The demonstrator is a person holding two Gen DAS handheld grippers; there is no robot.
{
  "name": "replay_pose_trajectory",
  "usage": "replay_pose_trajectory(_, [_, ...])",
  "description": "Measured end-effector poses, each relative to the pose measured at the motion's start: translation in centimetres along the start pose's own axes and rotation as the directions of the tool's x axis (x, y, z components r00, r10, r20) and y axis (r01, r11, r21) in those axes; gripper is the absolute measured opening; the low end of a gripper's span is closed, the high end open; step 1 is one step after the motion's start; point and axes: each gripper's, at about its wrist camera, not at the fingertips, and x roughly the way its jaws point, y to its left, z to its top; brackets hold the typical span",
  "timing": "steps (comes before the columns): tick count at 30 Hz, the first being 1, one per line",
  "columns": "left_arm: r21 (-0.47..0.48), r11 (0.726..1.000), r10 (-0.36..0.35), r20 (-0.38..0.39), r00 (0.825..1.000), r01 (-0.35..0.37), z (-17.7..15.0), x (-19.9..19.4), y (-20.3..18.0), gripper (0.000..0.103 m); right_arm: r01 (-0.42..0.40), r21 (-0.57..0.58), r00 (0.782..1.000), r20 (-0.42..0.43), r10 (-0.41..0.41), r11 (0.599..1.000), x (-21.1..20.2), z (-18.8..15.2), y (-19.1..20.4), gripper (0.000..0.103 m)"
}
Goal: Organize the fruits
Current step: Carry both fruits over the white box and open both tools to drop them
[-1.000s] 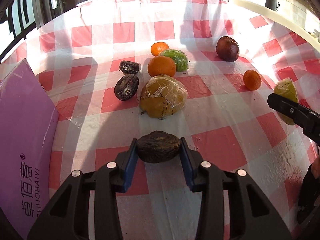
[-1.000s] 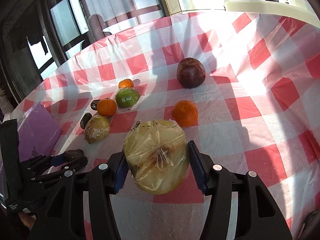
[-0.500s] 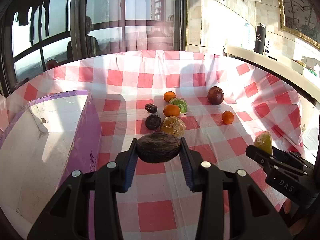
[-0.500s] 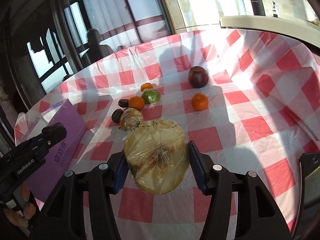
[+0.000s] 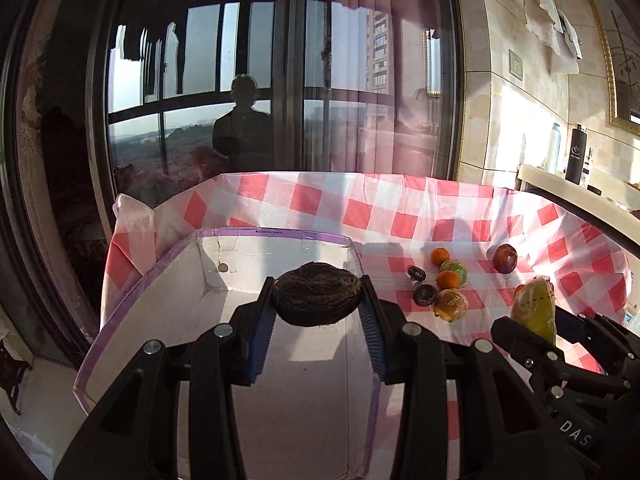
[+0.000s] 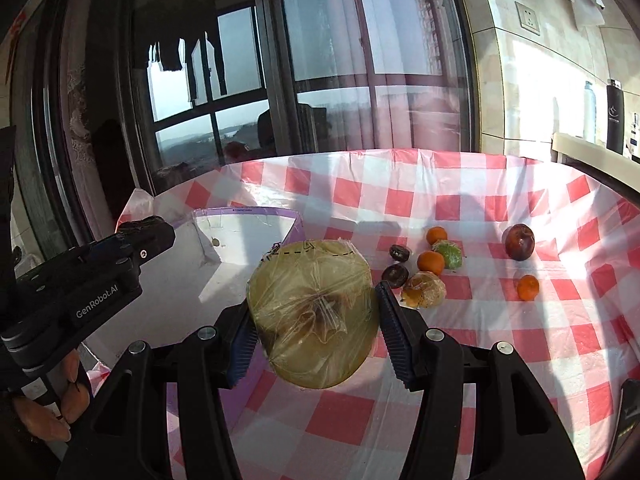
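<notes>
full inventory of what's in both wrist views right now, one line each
box: 1, purple rim, white inside, left on table
tablecloth: 1, red-white check, covers table
dark wrinkled fruit: 1, brown-black, in left hand-held gripper above box
wrapped yellow fruit: 1, in film, in right hand-held gripper
small dark fruits: 2, on cloth, centre
oranges: 3, two in cluster, one apart at right
green wrapped fruit: 1, in cluster
wrapped yellow-brown fruit: 1, front of cluster
dark red fruit: 1, far right
bottles: black and pale, counter
left hand-held gripper: black, blue pads
right hand-held gripper: same
hand: lower left
</notes>
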Motion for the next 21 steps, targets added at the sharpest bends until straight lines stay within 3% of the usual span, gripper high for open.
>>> replay_pose_trajectory(8, [-0.042, 0.993, 0.109, -0.048, 0.993, -0.111, -1.0, 1.4, 6.3, 0.041, -0.038, -0.127, 0.999, -0.042, 0.032, 0.991, 2.6, 0.9, 6.2, 0.054])
replay_pose_trajectory(21, [-0.088, 0.985, 0.132, -0.146, 0.981, -0.146, -3.0, 4.8, 11.4, 0.041, -0.055, -0.298, 0.979, -0.202, -0.007, 0.953, 8.3, 0.2, 12.4, 0.054])
